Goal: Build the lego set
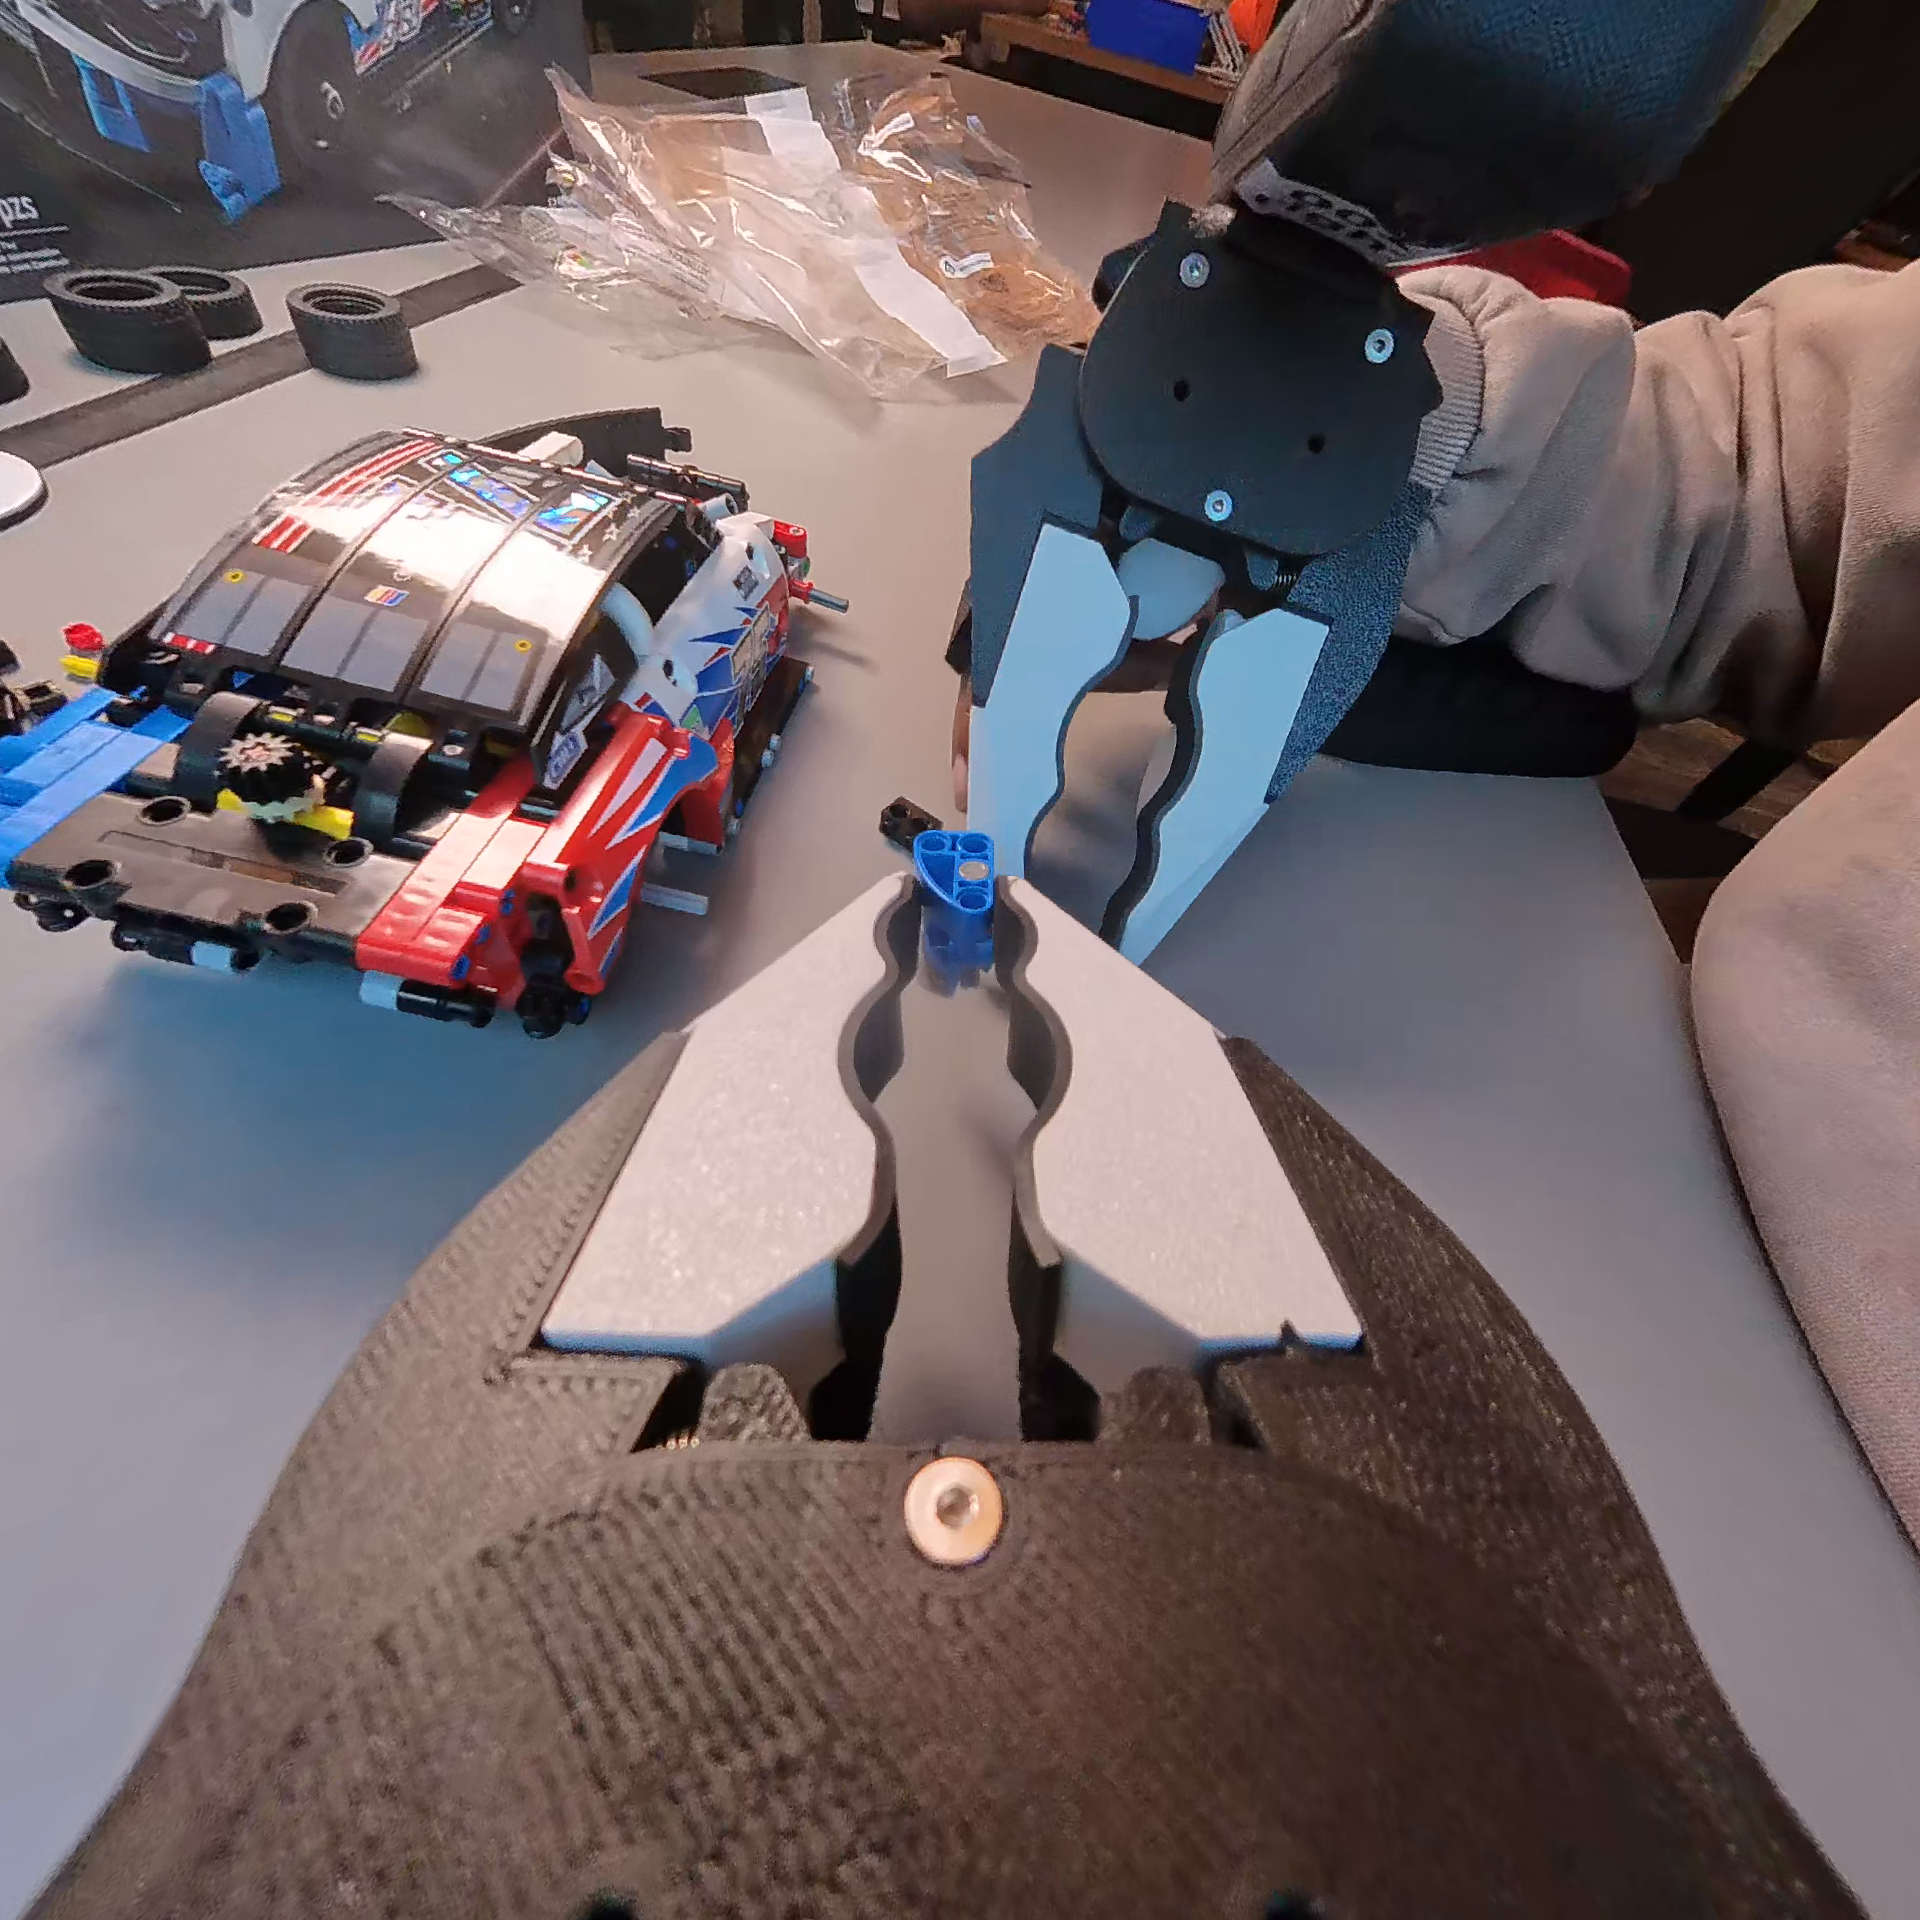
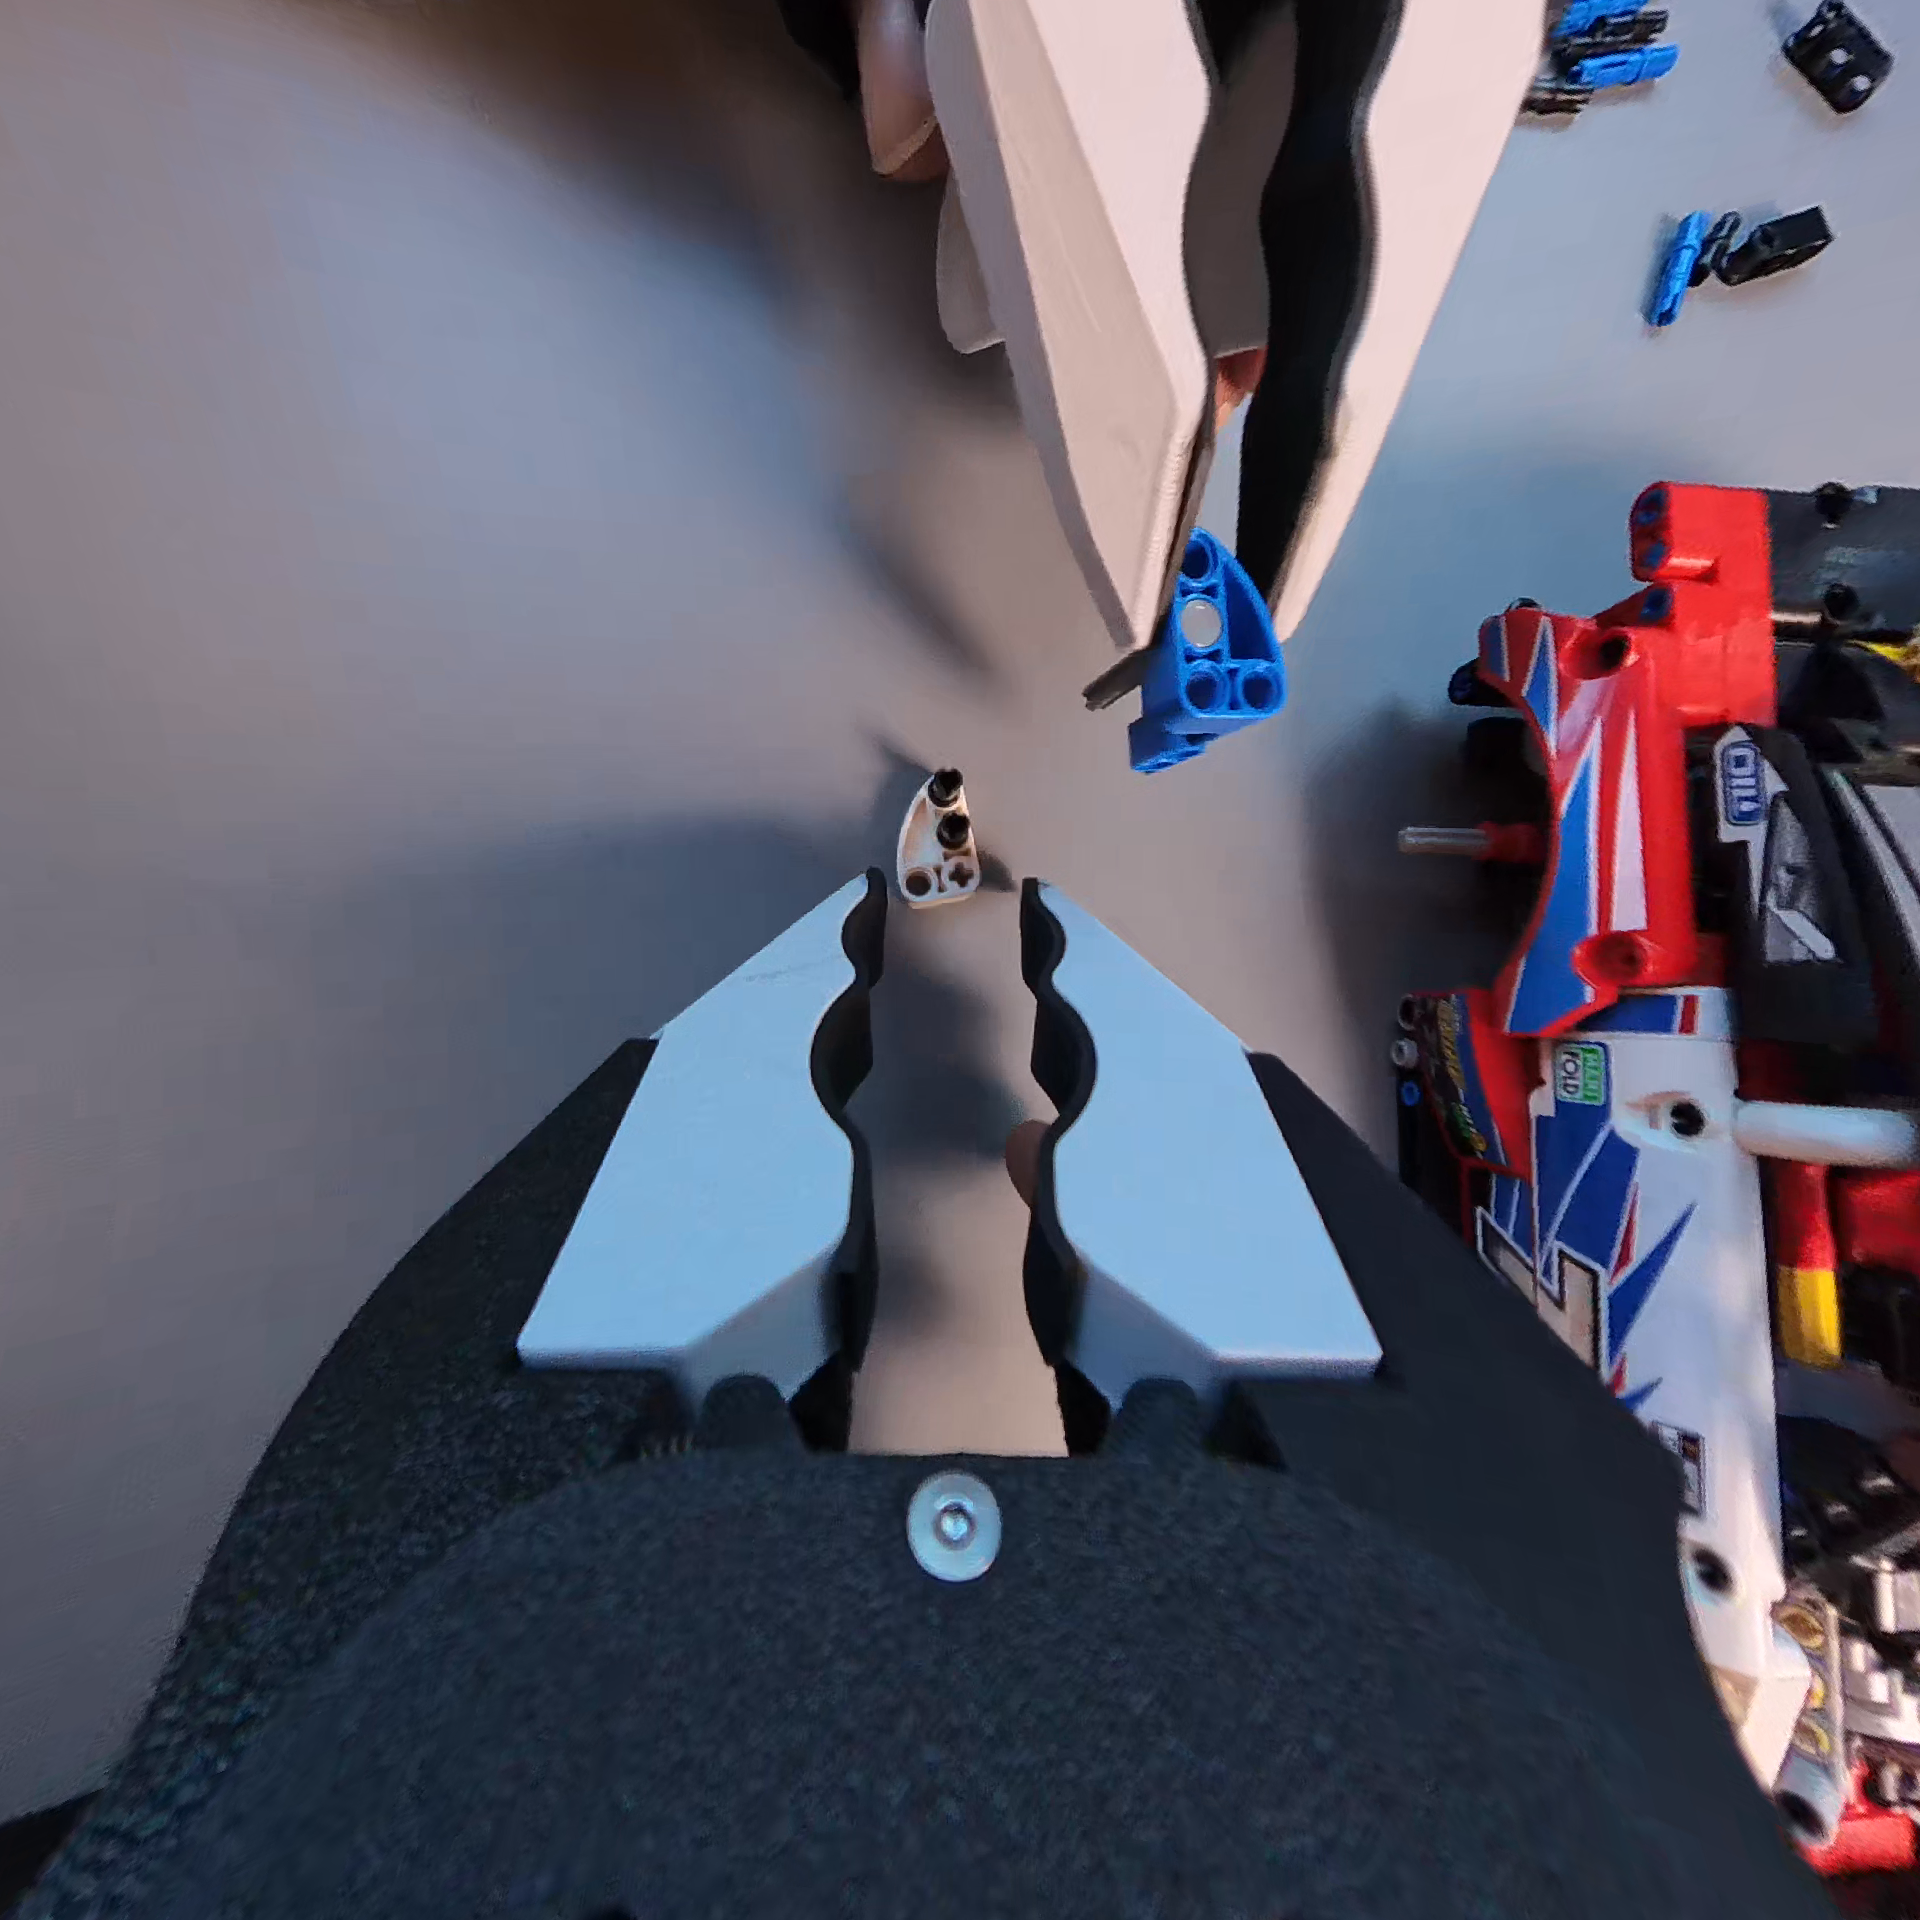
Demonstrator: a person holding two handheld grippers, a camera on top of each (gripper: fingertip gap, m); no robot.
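Left gripper (image 1: 954, 891) is clamped on a blue quarter-round Technic piece (image 1: 957, 878), pinched right at the fingertips, holed face toward the camera, held above the table. Right gripper (image 2: 951, 896) has its jaws parted with nothing between them; a small white quarter-round piece (image 2: 936, 854) with black pins in it lies on the table just ahead of its tips, not touching either finger. In the right wrist view the blue piece sits beyond and right of the white one, apart from it. The partly built lego race car (image 1: 416, 717) sits on the table left of the blue piece in the left wrist view, no wheels on. Surface is a plain grey table (image 1: 260, 1195). Behind the car: three loose black tyres (image 1: 351, 330), crumpled clear plastic bags (image 1: 748, 218), and the set's box (image 1: 208, 114) at the far edge. Beyond the car in the right wrist view, a few loose blue and black connector parts (image 2: 1735, 255). Car body is red, white and blue with stickers, black roof panels, gears exposed at its open end. Blue piece has three round holes and one hole plugged by a light grey pin.
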